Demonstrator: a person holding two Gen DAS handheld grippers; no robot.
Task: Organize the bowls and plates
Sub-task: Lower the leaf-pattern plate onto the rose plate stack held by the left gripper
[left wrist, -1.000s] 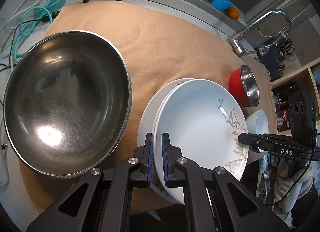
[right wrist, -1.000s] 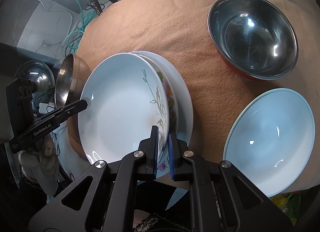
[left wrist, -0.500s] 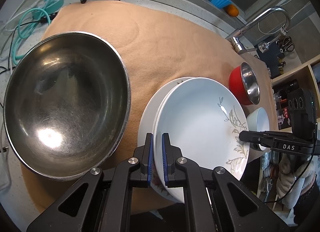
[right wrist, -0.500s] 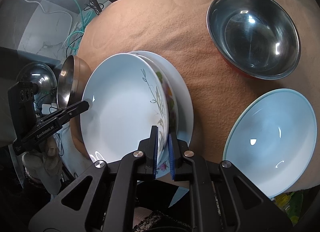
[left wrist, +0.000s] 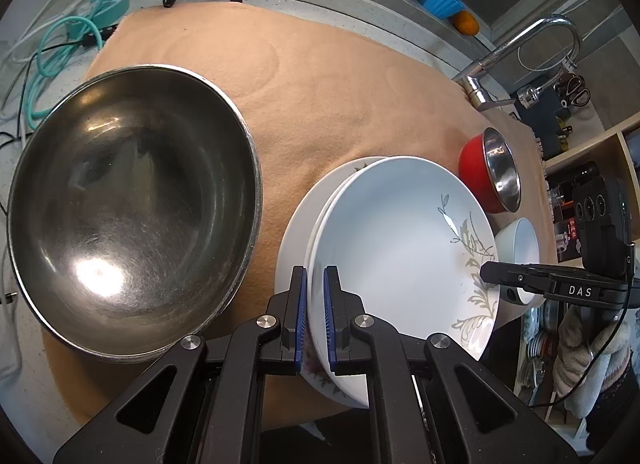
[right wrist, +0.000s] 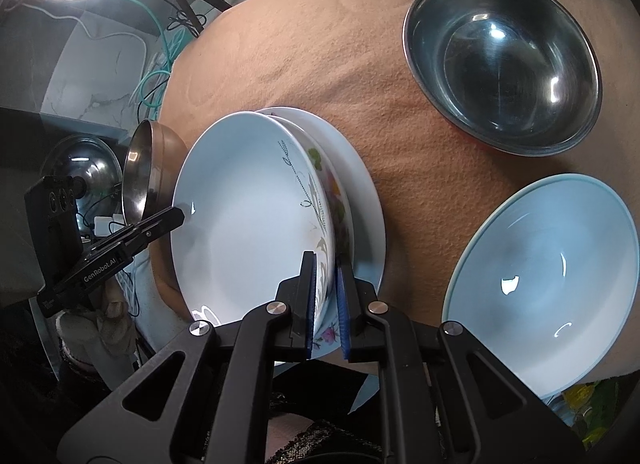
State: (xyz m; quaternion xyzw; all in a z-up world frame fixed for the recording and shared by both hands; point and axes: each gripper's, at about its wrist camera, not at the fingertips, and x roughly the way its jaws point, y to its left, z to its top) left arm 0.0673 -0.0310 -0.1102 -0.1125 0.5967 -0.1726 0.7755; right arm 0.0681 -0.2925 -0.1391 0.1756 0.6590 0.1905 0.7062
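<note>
Plates sit stacked at the near edge of the tan cloth [left wrist: 340, 75]. My left gripper [left wrist: 316, 300] and right gripper [right wrist: 325, 284] each pinch the top leaf-patterned plate [left wrist: 396, 232] by opposite rims.

Top plate [left wrist: 400, 248]: white with a grey leaf-sprig pattern. Plate beneath [right wrist: 340, 203]: white with multicoloured flowers. Large bowl [left wrist: 128, 203]: bare steel. Small bowl [left wrist: 490, 171]: red outside, steel inside. Cloth [left wrist: 320, 83]: tan. Gripper pads [left wrist: 326, 320]: blue on black fingers. Shallow bowl [right wrist: 540, 284]: pale blue.
</note>
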